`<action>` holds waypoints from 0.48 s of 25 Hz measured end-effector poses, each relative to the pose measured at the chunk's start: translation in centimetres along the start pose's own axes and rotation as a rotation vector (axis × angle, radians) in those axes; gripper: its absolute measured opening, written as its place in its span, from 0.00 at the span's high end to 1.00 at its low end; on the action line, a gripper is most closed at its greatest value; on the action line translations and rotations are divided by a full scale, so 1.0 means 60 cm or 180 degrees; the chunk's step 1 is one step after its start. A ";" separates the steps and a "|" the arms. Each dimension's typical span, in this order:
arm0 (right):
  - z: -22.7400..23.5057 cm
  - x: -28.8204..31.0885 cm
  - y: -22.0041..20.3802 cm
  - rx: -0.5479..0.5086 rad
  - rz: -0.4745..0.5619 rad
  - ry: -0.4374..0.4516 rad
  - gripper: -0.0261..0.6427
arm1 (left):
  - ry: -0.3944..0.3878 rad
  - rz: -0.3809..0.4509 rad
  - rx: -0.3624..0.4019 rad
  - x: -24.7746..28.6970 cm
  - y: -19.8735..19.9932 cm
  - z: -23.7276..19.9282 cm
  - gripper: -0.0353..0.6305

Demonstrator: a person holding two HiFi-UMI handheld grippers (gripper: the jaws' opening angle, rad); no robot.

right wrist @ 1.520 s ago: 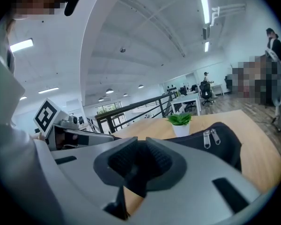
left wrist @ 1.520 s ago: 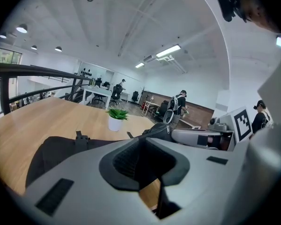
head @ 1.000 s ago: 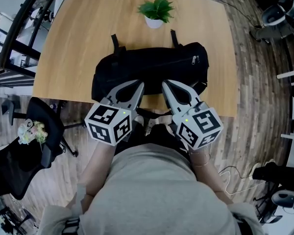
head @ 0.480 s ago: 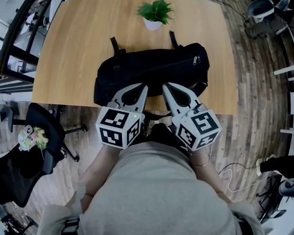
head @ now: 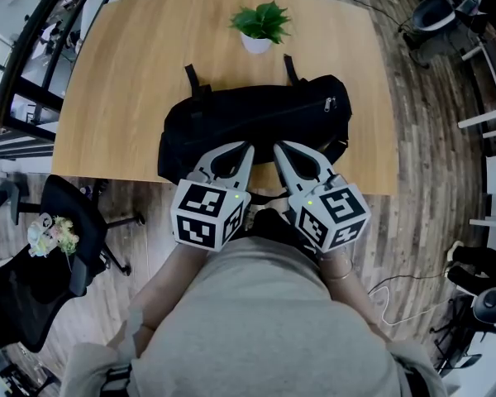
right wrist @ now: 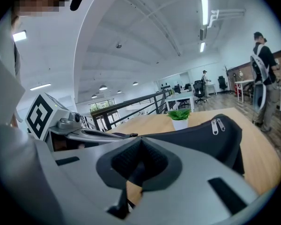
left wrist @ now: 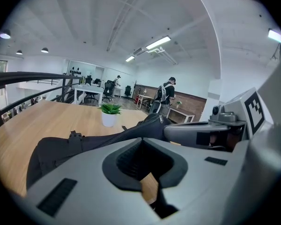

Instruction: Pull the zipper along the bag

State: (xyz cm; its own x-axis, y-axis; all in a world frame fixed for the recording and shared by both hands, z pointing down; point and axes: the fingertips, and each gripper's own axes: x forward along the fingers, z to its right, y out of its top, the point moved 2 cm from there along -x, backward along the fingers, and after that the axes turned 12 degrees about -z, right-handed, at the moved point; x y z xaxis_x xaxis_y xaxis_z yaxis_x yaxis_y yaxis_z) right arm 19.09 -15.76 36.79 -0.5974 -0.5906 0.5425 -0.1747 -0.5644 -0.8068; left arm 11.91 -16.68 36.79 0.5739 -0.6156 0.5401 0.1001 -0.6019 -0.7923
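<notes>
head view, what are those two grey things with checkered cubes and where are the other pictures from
No robot here: a person holds a tool in each hand, the left gripper and the right gripper; the patterned cubes are part of them. The head view looks down from a camera on the person's head. The two gripper views come from a camera on each gripper, looking along its jaws. On the wooden table are a black bag and a small potted plant. Both grippers are shut and hold nothing.
</notes>
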 end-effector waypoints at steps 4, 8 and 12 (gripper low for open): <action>-0.003 0.002 -0.001 0.0006 -0.0031 0.0021 0.95 | 0.0008 -0.0012 -0.0004 0.000 0.001 -0.004 0.91; -0.002 0.003 -0.005 -0.0006 -0.0053 0.0016 0.95 | 0.0014 -0.0009 0.0000 0.000 0.000 -0.005 0.91; -0.001 0.001 -0.002 -0.0022 -0.0048 -0.0021 0.95 | 0.0018 -0.0003 -0.0009 -0.001 0.000 -0.006 0.92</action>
State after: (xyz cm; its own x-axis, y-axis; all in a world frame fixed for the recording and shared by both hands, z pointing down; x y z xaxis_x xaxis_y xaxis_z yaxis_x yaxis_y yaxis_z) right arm 19.03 -15.69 36.94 -0.5895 -0.5859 0.5560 -0.1890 -0.5692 -0.8002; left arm 11.55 -16.81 36.86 0.5691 -0.6179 0.5425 0.0985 -0.6038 -0.7910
